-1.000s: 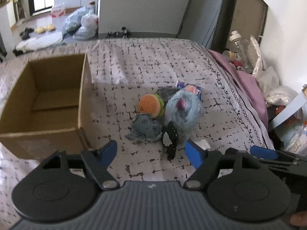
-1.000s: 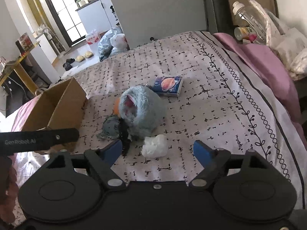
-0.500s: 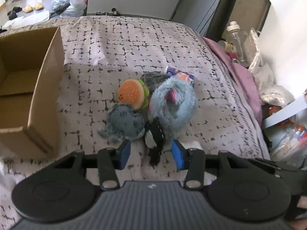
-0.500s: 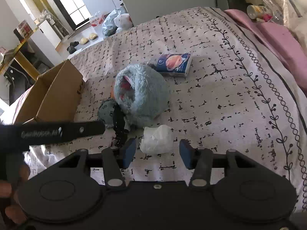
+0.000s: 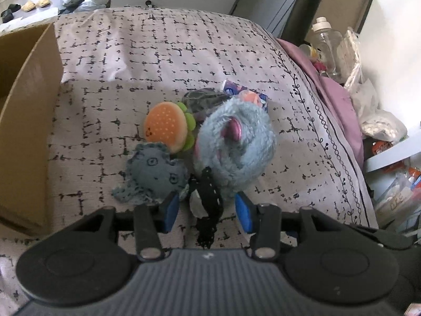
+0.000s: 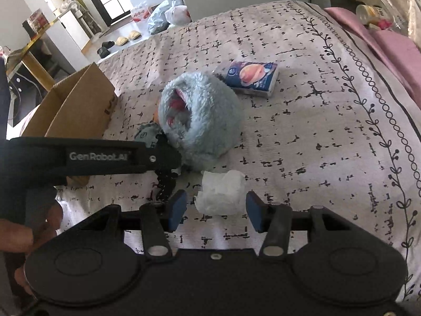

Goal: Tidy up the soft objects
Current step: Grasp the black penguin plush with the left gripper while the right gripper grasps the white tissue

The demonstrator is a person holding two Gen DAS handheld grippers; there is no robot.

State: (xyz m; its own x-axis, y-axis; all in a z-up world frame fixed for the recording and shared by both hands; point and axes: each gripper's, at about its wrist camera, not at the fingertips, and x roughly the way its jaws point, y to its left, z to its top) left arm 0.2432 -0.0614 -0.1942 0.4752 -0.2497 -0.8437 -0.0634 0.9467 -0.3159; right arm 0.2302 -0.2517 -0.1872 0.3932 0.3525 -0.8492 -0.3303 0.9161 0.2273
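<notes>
1. Patterned bedding covers the bed point(image 5: 163, 60), grey-pink with black cross marks; a purple sheet shows along its right edge.
2. An open cardboard box point(image 5: 29, 121) sits on the bed's left side, well apart from the pile of soft things near the middle.
3. The pile holds a fluffy blue plush point(image 5: 234, 144) with a pink opening, a burger toy point(image 5: 165, 129) leaning against its left side, and a grey crocheted toy point(image 5: 155, 176) just in front of the burger.
4. A black-and-white knitted piece point(image 5: 208, 205) lies in front of the blue plush and touches it.
5. The left gripper point(image 5: 208, 214) has its jaws spread, one blue pad on each side of the knitted piece; whether the pads touch it cannot be told.
6. From the right wrist view, the right gripper point(image 6: 215, 214) has its jaws spread around a crumpled white tissue point(image 6: 221, 193), with a small gap on each side.
7. The tissue lies just in front of the blue plush.
8. A blue tissue packet point(image 6: 250, 77) lies flat behind the plush, just beside it.
9. A clear bottle point(image 5: 326, 44) stands beyond the bed's right edge among plastic bags.
</notes>
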